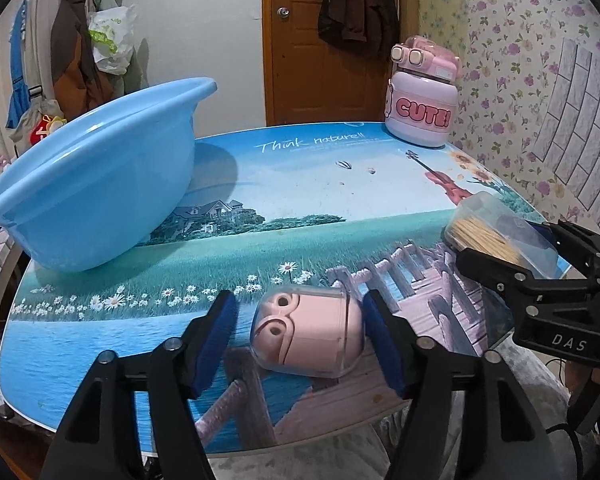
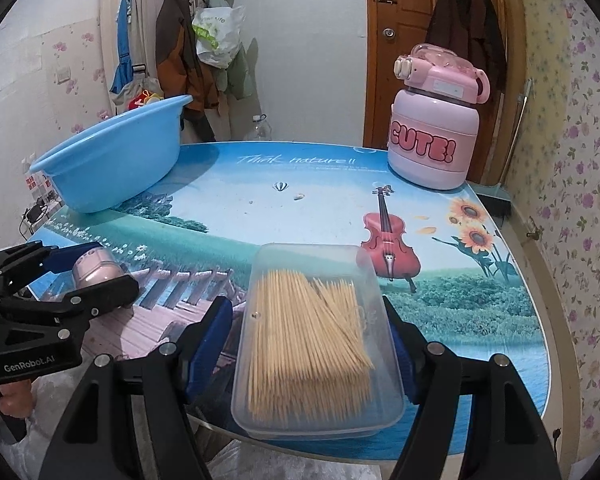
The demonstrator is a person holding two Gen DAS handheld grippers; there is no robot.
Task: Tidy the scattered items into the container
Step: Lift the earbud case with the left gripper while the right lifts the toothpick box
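1. The left hand-held gripper is spread, its blue-padded fingers standing on either side of a small pink earbud-style case under a clear plastic shell. A gap shows on the left side; on the right the pad is just beside the case, and contact cannot be told.
2. That pink case lies on its side near the front edge of the surface, a round top printed with a lake, meadow, violin and sunflower scene.
3. The right hand-held gripper is also spread, its fingers flanking a clear rectangular plastic box filled with wooden toothpicks. A gap is visible on the left; the right pad sits close against the box wall.
4. The toothpick box rests flat at the near edge of the surface, partly overhanging it.
5. A light blue plastic basin stands at the far left of the surface, well apart from both items.
6. A pink and lilac bottle lettered "CUTE!" stands upright at the far right.
7. A wooden door and hanging coats are behind.
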